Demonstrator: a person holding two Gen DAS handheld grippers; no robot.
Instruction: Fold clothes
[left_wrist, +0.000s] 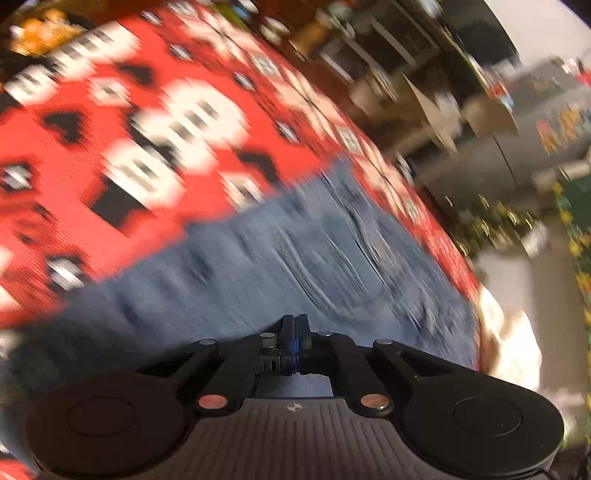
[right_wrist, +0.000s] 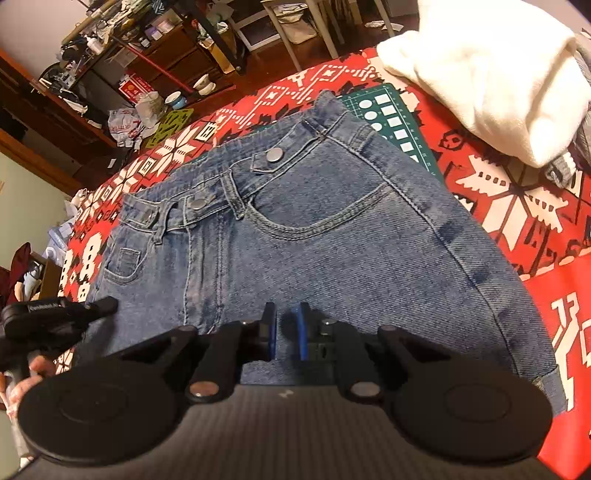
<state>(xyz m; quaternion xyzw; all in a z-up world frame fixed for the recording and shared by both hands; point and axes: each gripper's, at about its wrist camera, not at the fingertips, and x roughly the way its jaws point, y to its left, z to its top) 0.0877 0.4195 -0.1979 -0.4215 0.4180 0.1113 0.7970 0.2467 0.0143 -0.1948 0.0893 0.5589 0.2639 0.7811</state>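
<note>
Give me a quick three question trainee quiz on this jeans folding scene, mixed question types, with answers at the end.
1. True or false: the jeans lie waistband-up on a red patterned cloth.
2. What lies partly under the jeans' waistband? A) green cutting mat B) a book C) a plate
3. Which garment sits at the far right of the cloth?

Key: 1 true; 2 A, the green cutting mat; 3 the white garment.

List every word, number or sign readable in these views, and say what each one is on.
No text reads clearly.
White lettering on the left gripper: too blurred to read.
Red sign by the shelves: too small.
Scale numbers on the green cutting mat: too small.
Red print on the plastic bag: unreadable.
Left wrist view: motion-blurred, nothing readable.
</note>
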